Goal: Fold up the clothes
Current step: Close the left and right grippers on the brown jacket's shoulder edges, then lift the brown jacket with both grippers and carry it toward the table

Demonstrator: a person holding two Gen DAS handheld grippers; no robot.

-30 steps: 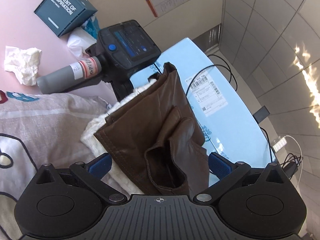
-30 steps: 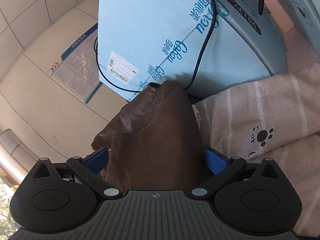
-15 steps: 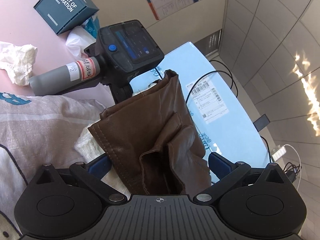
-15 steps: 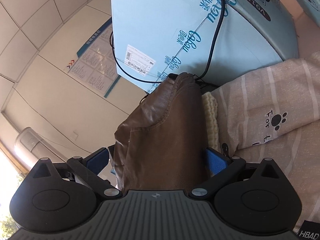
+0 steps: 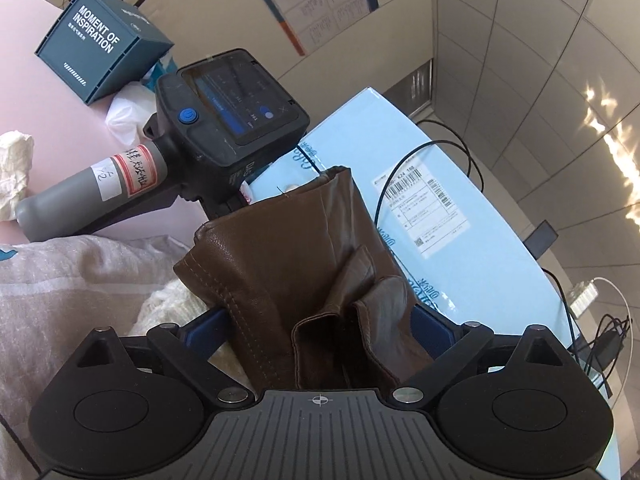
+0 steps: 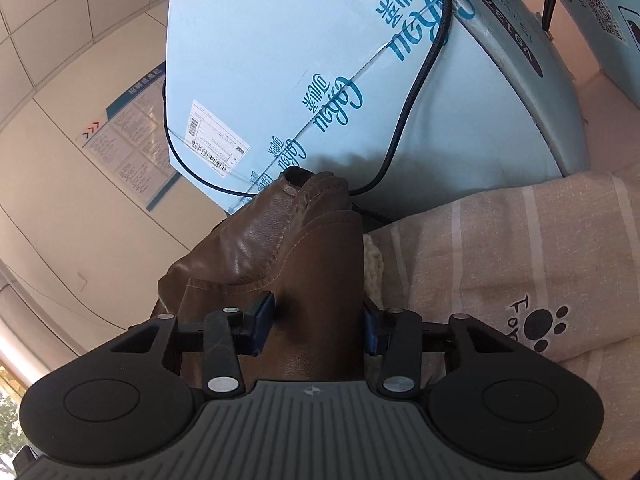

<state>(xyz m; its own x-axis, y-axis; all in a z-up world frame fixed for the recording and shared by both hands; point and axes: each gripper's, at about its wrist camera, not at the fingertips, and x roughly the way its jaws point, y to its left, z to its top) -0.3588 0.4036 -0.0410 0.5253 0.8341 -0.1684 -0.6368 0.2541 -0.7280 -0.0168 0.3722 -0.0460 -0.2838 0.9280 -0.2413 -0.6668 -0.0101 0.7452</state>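
A folded brown leather garment (image 5: pixel 288 264) lies bunched between the fingers of my left gripper (image 5: pixel 316 320). Those blue pads (image 5: pixel 204 320) stand wide apart, so this gripper is open around the leather. In the right wrist view the same brown leather garment (image 6: pixel 320 256) runs forward from my right gripper (image 6: pixel 318 326), whose pads (image 6: pixel 264 318) press in on it from both sides. A cream knit piece (image 5: pixel 168 300) sits under the leather, and its edge (image 6: pixel 374 264) shows on the right side too. A beige striped garment (image 6: pixel 520 280) with a paw print lies beneath.
A light-blue carton (image 5: pixel 420 220) with a black cable (image 6: pixel 420 80) across it stands just beyond the leather. On the pink table (image 5: pixel 24 60) are a handheld device with a grey handle (image 5: pixel 224 120), a dark blue box (image 5: pixel 100 44) and crumpled tissue (image 5: pixel 12 172).
My right gripper's fingers have closed in from wide apart onto the brown leather. The left gripper stays wide and has moved forward with the leather toward the handheld device.
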